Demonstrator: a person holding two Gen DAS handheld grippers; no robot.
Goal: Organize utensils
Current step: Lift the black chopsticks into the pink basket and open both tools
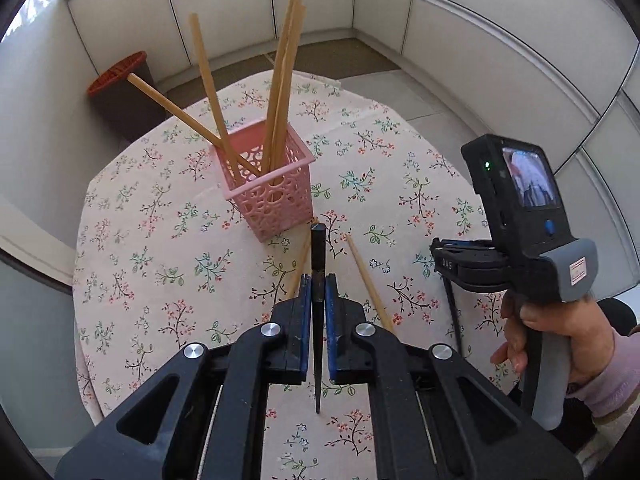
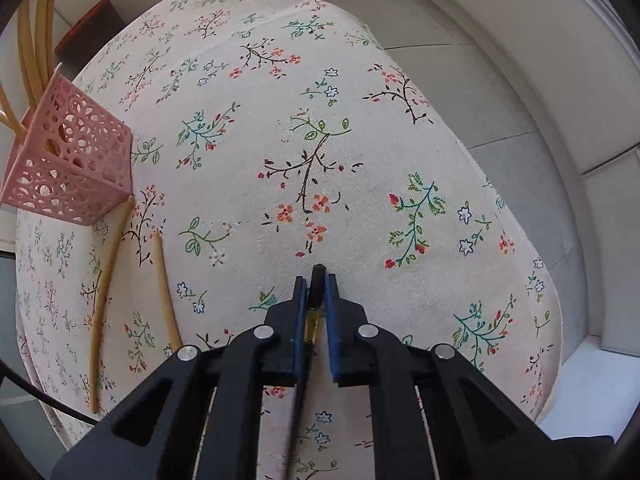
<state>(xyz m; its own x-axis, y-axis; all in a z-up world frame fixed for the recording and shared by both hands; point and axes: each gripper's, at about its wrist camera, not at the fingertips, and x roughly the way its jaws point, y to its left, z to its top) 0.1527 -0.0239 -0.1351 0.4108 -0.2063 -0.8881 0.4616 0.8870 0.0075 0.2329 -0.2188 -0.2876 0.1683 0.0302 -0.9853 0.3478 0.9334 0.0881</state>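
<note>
My left gripper (image 1: 318, 280) is shut on a black chopstick (image 1: 318, 252), held above the table with its thick end pointing toward the pink perforated holder (image 1: 276, 200). Several wooden chopsticks (image 1: 280, 92) stand in the holder. My right gripper (image 2: 316, 284) is shut on another black chopstick (image 2: 316, 280) with a gold band; in the left wrist view that gripper (image 1: 444, 260) is at the right, with the stick hanging down. Two wooden chopsticks lie on the cloth in front of the holder (image 2: 72, 168), one on the left (image 2: 104, 292) and one to its right (image 2: 166, 292).
The round table has a floral cloth (image 2: 320, 140). A brown bin with an orange lid (image 1: 120, 76) stands on the floor beyond the table. White cabinet walls surround the space. The table edge drops off at the right.
</note>
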